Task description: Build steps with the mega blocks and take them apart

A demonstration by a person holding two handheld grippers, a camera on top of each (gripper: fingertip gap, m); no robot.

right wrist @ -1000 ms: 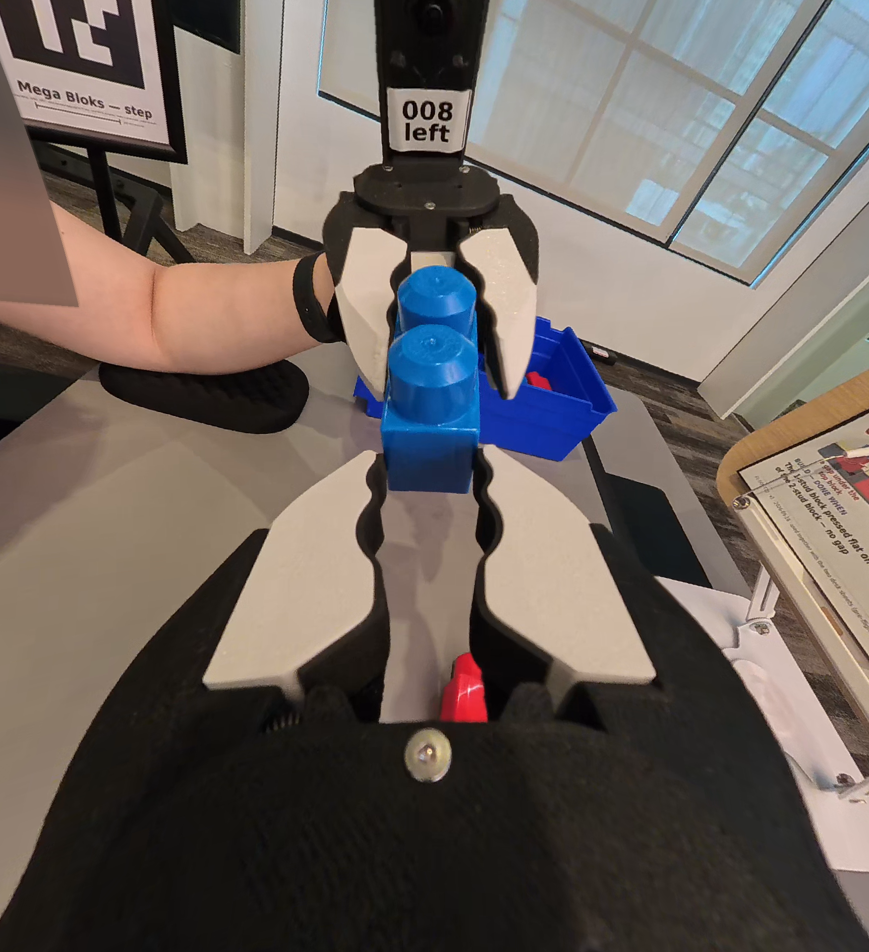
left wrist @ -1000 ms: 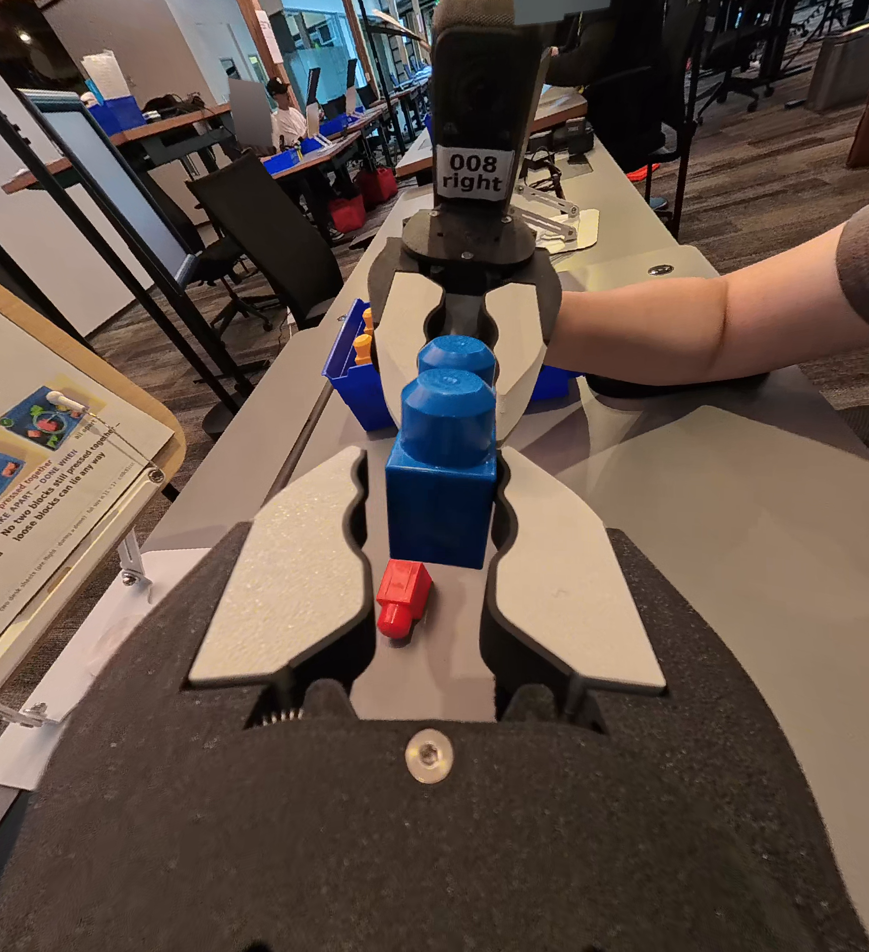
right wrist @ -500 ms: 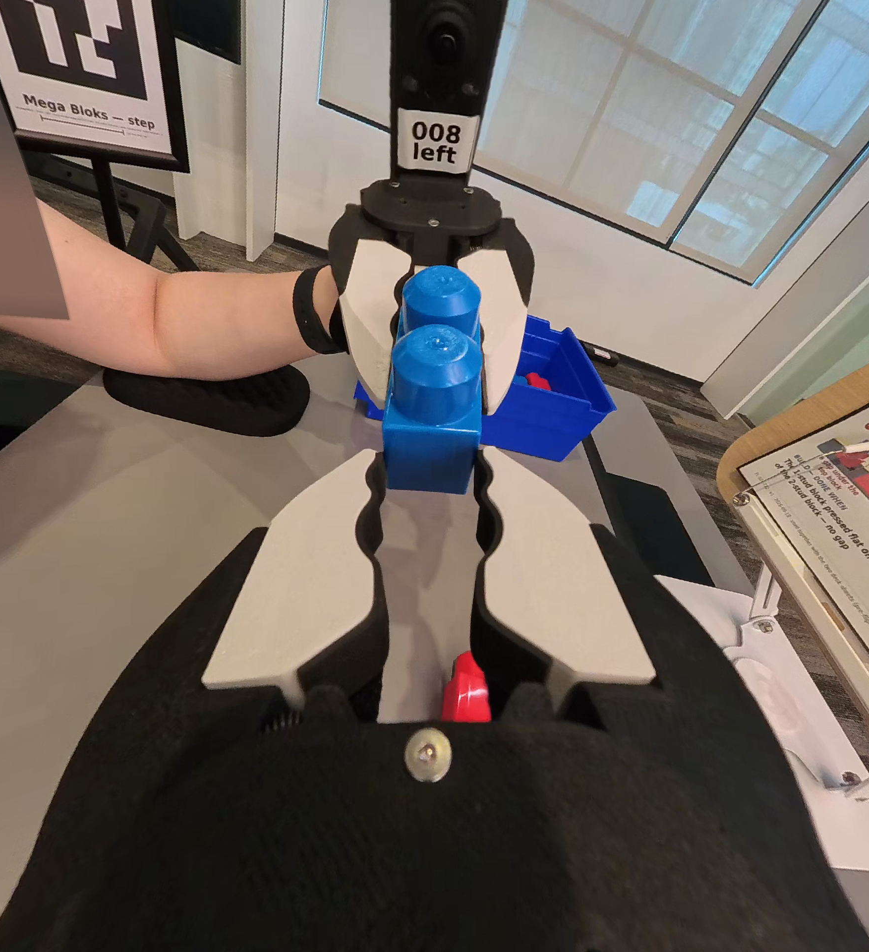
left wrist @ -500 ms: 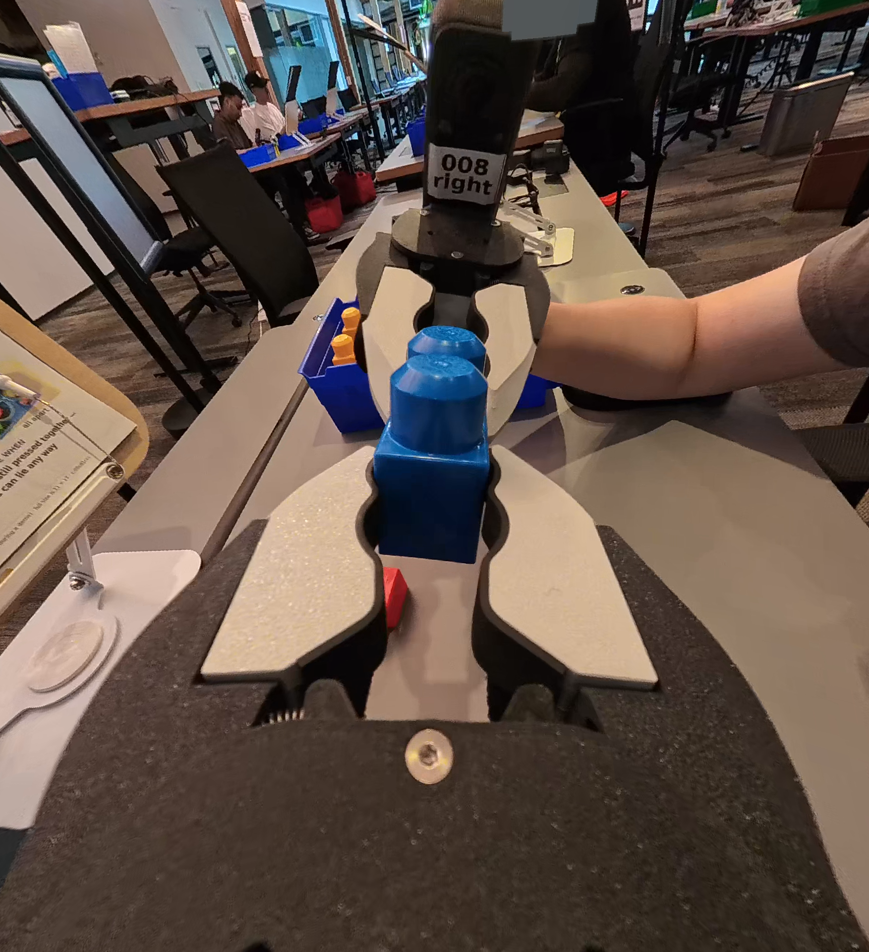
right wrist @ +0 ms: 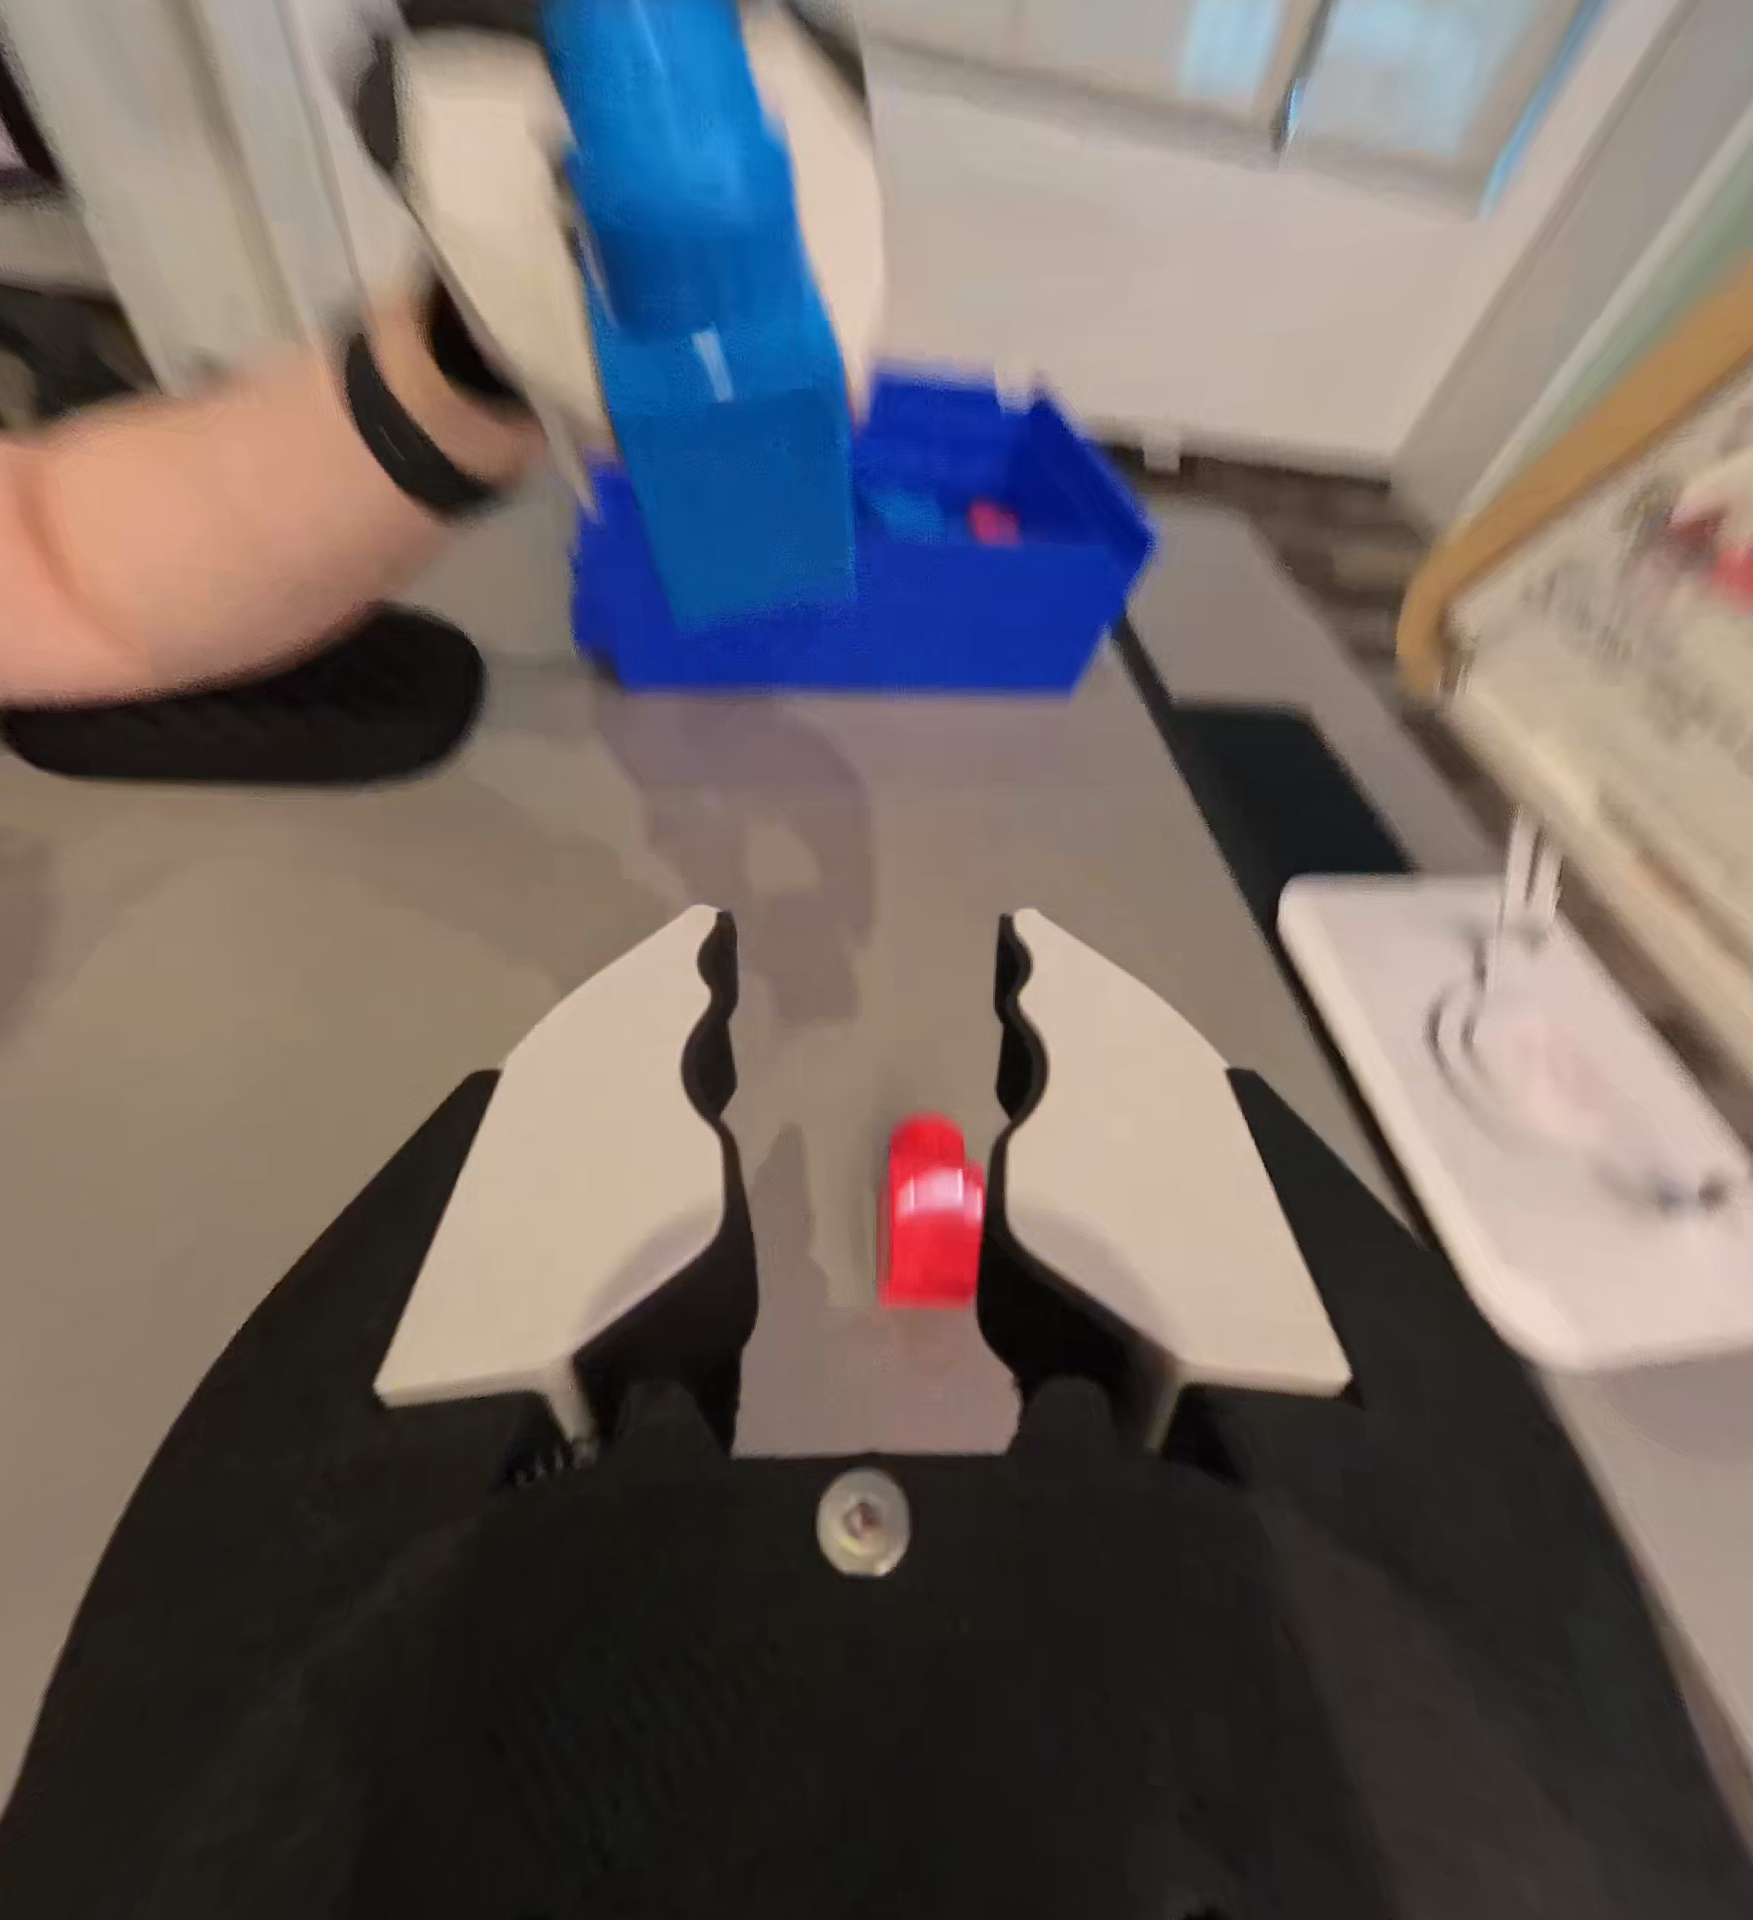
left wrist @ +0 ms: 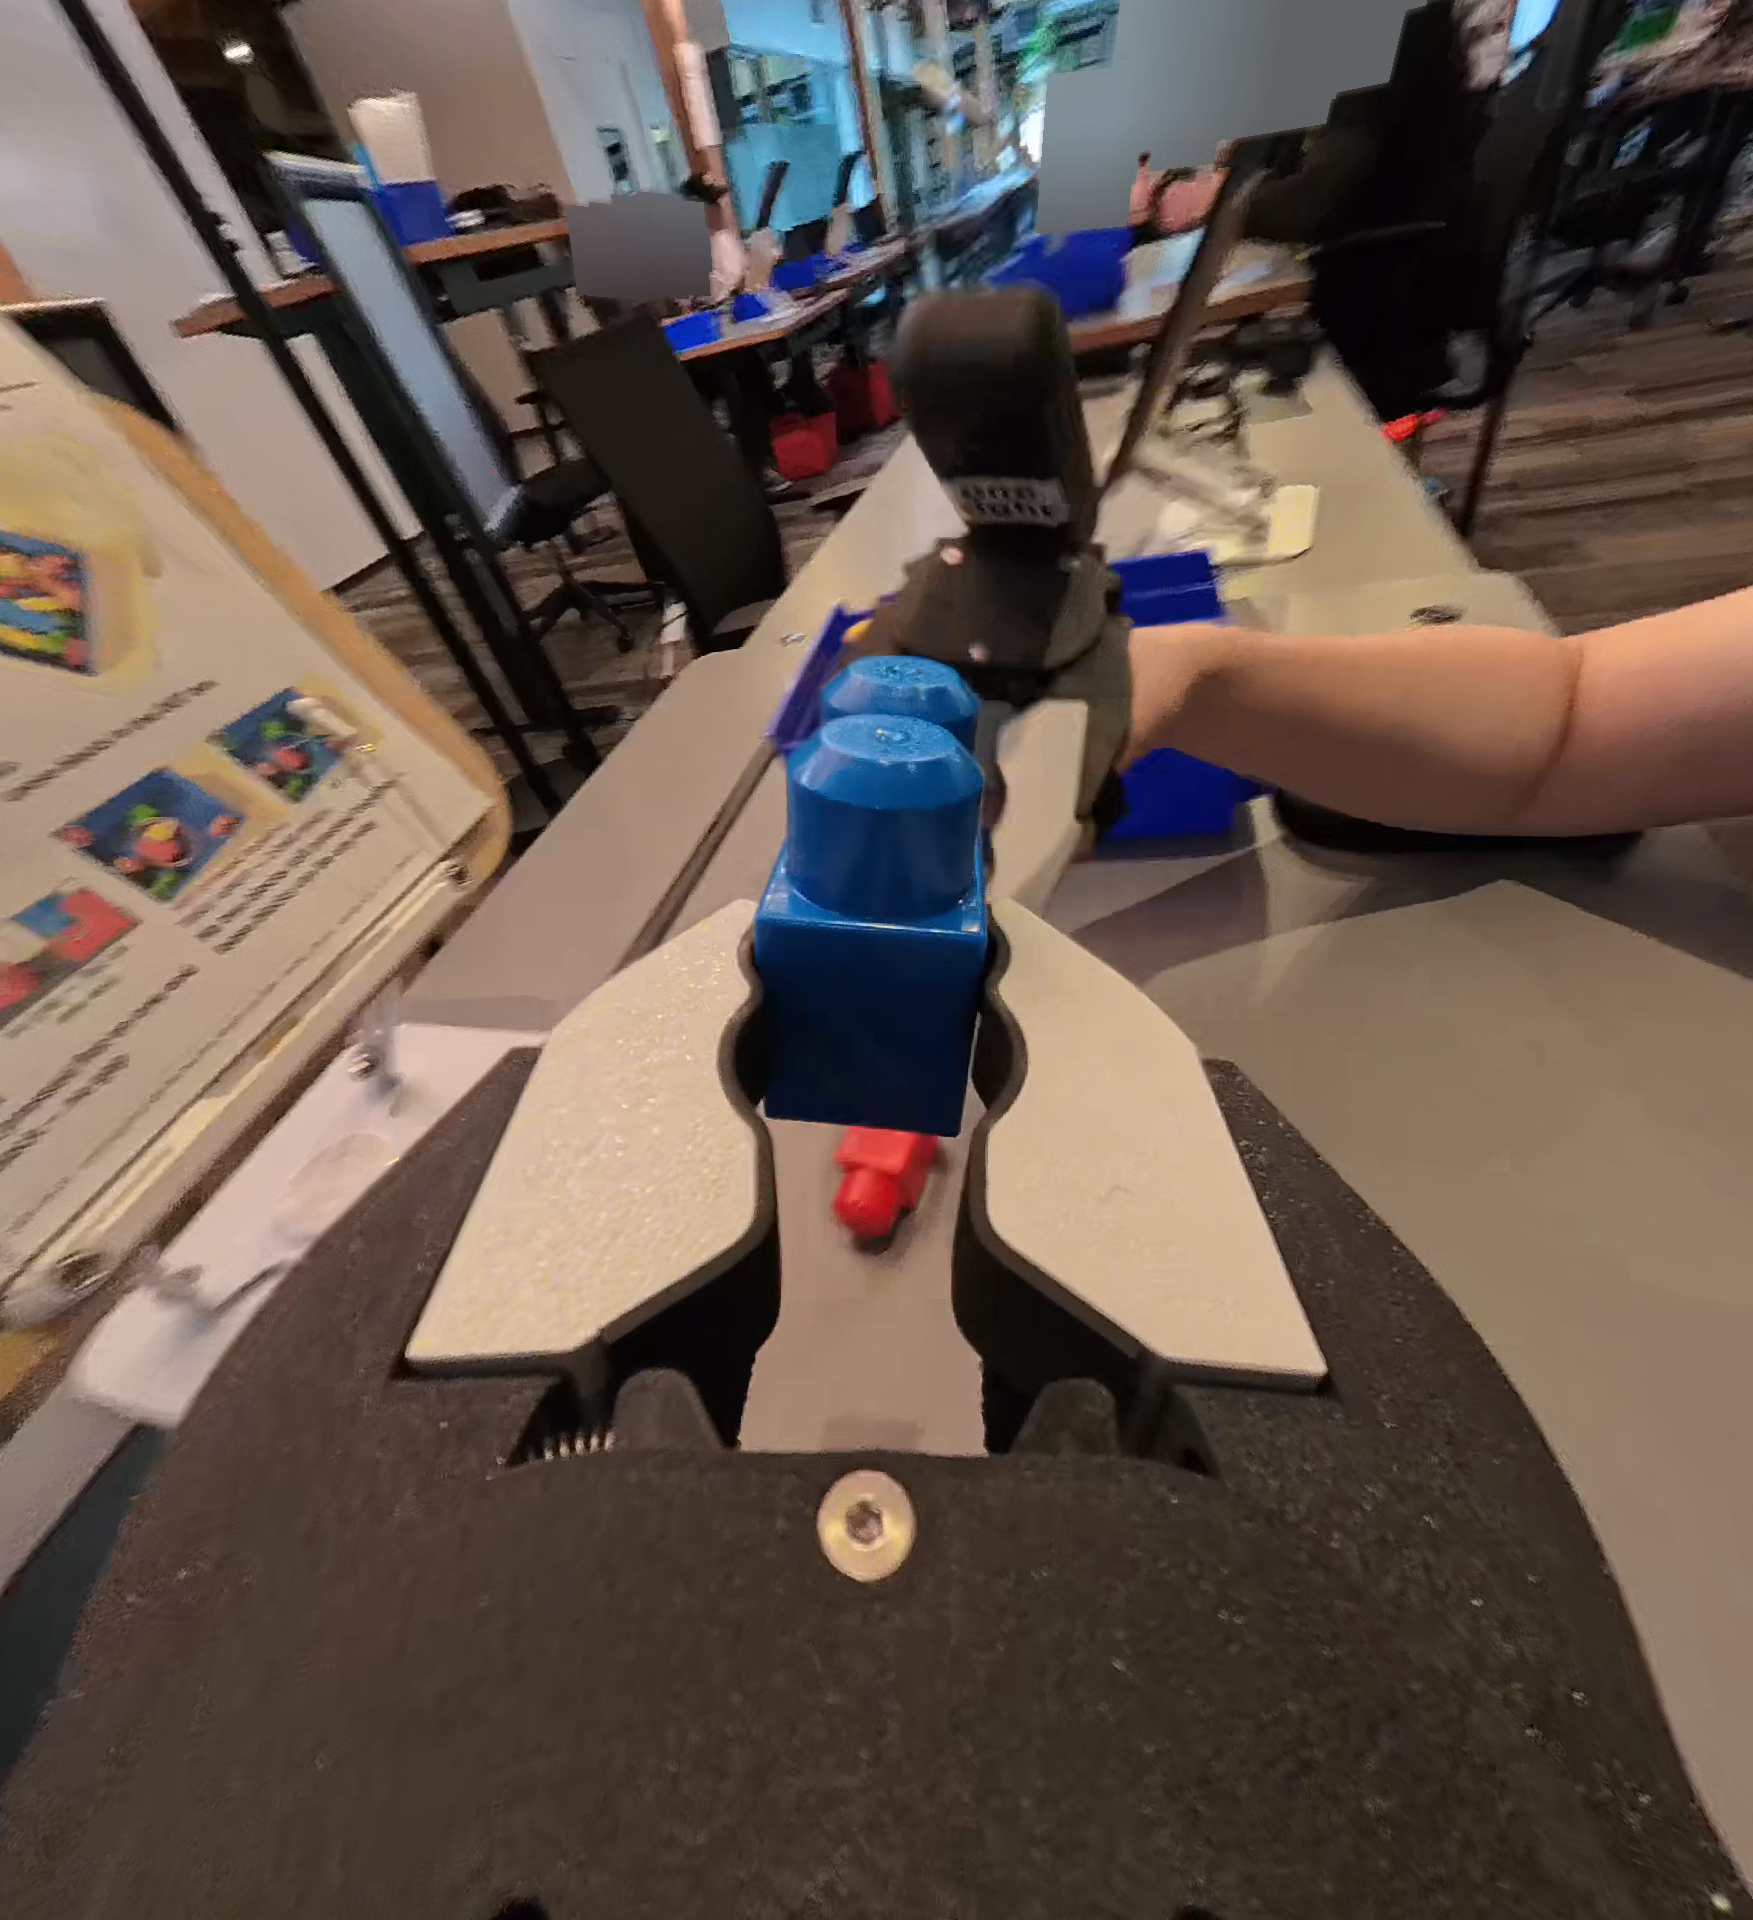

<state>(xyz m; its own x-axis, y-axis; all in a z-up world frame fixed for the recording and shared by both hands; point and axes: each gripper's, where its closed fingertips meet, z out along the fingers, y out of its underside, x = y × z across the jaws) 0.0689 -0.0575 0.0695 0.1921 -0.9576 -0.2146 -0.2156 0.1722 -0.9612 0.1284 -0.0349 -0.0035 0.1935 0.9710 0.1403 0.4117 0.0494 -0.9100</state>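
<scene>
I am seeing a blue bin point(right wrist: 997, 613) sitting at the far end of the grey worktop point(right wrist: 228, 987), holding blurred blue and red pieces. My left gripper point(left wrist: 872, 997) is clenching the blue two-stud block point(left wrist: 872, 966) above the worktop. My right gripper point(right wrist: 861, 935) is standing released and empty, with the small red block point(right wrist: 929, 1210) lying on the worktop between its fingers.

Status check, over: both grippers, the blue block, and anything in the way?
Left gripper shut on blue block, held above table. Right gripper open, empty. Red block lies on table between right jaws. Nothing blocking.
</scene>
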